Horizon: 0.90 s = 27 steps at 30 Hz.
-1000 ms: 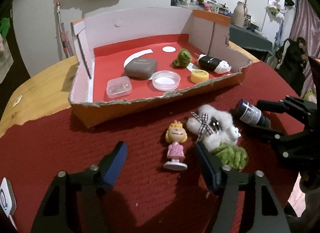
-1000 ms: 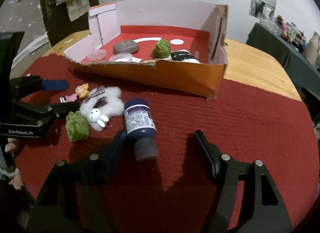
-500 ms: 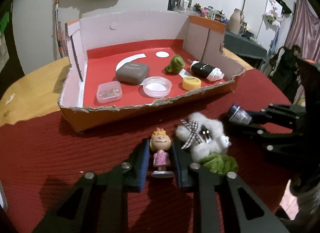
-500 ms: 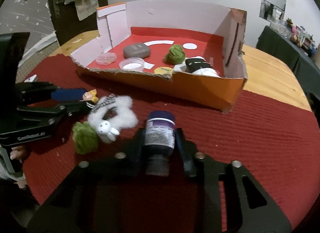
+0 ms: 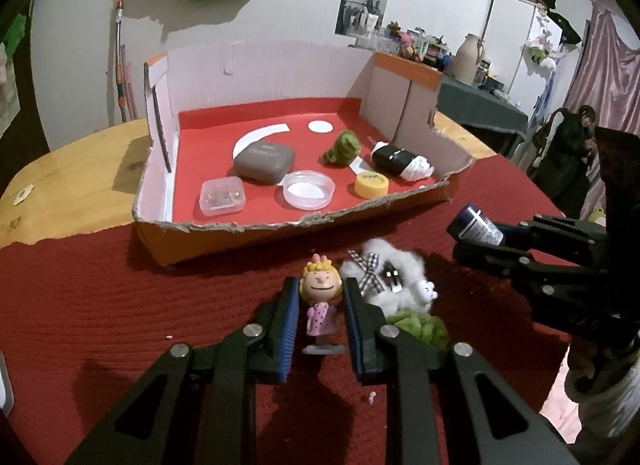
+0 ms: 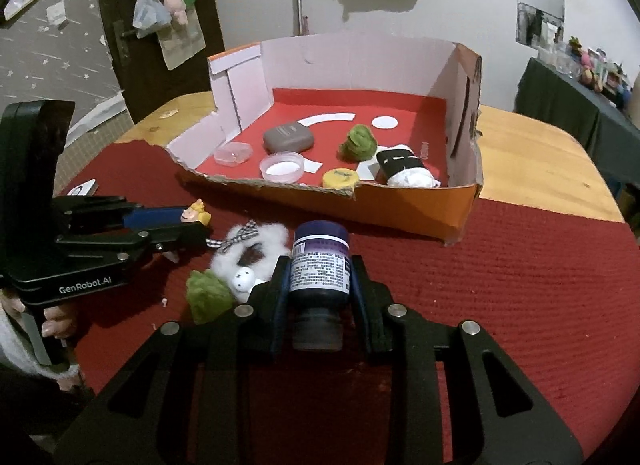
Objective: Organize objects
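Since 1 second ago, both grippers have been closing in from wide open. Now the left gripper (image 5: 320,305) is squeezing the little doll (image 5: 321,305), which is standing on the red cloth (image 5: 120,305). The right gripper (image 6: 318,281) is squeezing the dark bottle (image 6: 319,269). The 2 things are being grabbed. Next, I think, they are needing a lift over the torn front wall of the box (image 5: 240,241) beside the yellow cap (image 5: 371,185).
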{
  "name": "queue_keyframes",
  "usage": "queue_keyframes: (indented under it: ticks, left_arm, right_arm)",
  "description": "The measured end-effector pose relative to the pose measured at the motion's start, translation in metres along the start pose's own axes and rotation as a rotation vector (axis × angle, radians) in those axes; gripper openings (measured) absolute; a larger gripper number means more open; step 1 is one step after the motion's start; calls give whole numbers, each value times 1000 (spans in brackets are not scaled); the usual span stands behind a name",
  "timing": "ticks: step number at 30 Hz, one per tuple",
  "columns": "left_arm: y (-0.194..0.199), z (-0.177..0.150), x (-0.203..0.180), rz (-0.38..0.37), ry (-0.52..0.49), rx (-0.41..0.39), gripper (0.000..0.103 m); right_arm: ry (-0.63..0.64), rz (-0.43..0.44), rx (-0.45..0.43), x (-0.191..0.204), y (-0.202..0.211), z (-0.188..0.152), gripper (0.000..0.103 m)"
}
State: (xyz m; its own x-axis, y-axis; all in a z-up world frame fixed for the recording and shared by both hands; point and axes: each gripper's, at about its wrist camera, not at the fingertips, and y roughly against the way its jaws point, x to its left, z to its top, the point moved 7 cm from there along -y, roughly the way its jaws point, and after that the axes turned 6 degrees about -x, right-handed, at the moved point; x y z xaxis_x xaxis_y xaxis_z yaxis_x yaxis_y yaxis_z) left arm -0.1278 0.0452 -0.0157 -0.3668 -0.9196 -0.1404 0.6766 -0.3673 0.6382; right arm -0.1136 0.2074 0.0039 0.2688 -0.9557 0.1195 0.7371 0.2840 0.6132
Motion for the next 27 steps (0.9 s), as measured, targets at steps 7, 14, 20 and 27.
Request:
queue_keyframes:
  ticks: [7,14,20,27]
  left_arm:
    - [7,1,0,5,-1,-12,23]
    - [9,1,0,6,1,-15,23]
    - [10,1,0,2,0,-14,23]
    - [15,2,-3,-4,-1,-22,23]
  right_arm:
    - [-9,6,7,1,-1,-3,27]
    - [-19,5,11,0,0,-3,27]
    - [-31,7,18,-3,-2,-5,27]
    - [-22,9,21,-1,-1,-6,27]
